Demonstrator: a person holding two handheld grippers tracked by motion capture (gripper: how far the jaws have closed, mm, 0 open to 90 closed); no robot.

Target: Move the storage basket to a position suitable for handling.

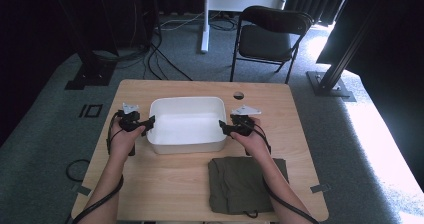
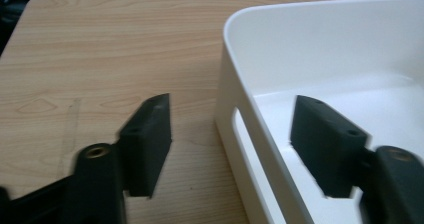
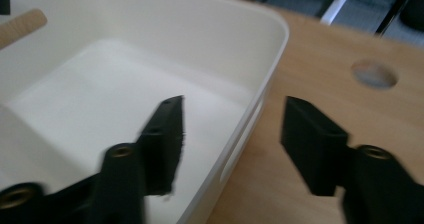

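Both grippers straddle the white tub's side walls mid-frame. Left gripper and right gripper aren't squeezing yet. Lifting is left.

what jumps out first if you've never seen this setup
The white tub in the middle of the wooden table catches the eye first, empty inside. The left tongs and right tongs each straddle one of its short end walls, one jaw inside and one outside, not yet pressing on it. A folded olive cloth lies at the table's near edge, right of centre.
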